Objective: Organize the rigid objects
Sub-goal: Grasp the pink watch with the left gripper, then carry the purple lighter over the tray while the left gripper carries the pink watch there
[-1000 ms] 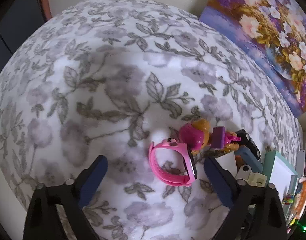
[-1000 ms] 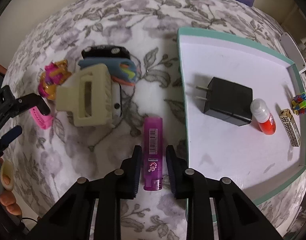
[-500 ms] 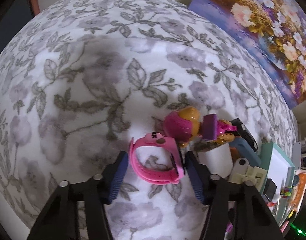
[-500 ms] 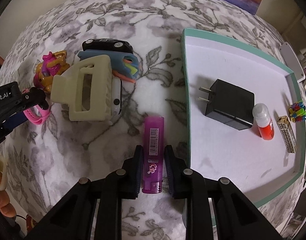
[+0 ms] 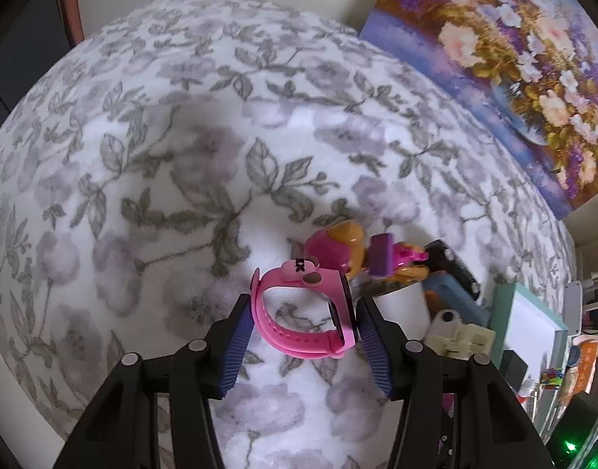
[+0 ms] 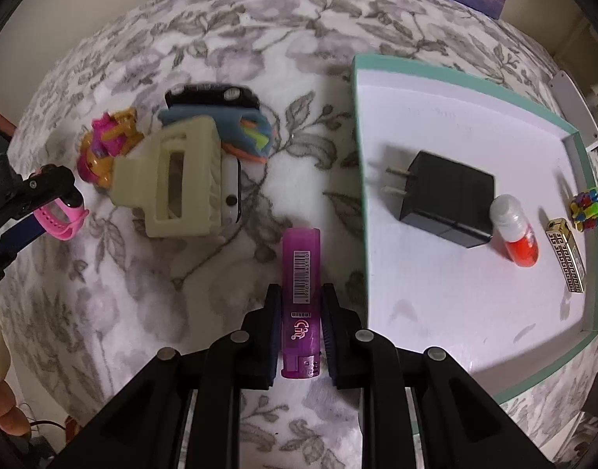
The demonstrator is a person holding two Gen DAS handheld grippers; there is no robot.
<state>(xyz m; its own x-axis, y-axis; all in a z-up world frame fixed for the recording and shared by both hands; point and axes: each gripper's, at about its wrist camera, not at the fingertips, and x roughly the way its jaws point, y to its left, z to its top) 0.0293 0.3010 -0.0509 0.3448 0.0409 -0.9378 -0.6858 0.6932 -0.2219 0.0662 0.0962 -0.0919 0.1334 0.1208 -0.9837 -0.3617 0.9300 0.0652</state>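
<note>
A pink toy watch (image 5: 295, 342) sits between the blue pads of my left gripper (image 5: 304, 305), which is shut on it from both sides. The right wrist view shows the same watch (image 6: 62, 221) in that gripper (image 6: 44, 191), just above the floral cloth. My right gripper (image 6: 300, 293) is shut on a purple lighter (image 6: 300, 250) that points away from me, close to the left rim of a teal tray (image 6: 435, 68). The tray holds a black charger (image 6: 447, 199), a small bottle of orange liquid (image 6: 516, 234), a gold patterned bar (image 6: 564, 258) and a cluster of coloured pins (image 6: 586, 211).
A pile lies left of the tray: a cream clip (image 6: 177, 191), a blue piece (image 6: 236, 133), a black toy car (image 6: 211, 95) and a pink-orange figure (image 6: 107, 148). A flower painting (image 5: 514, 58) leans behind the table. A hand (image 6: 1, 410) shows at lower left.
My left gripper moved in over the pink watch and went from wide open to shut on it. The right fingers tightened onto the purple lighter.
</note>
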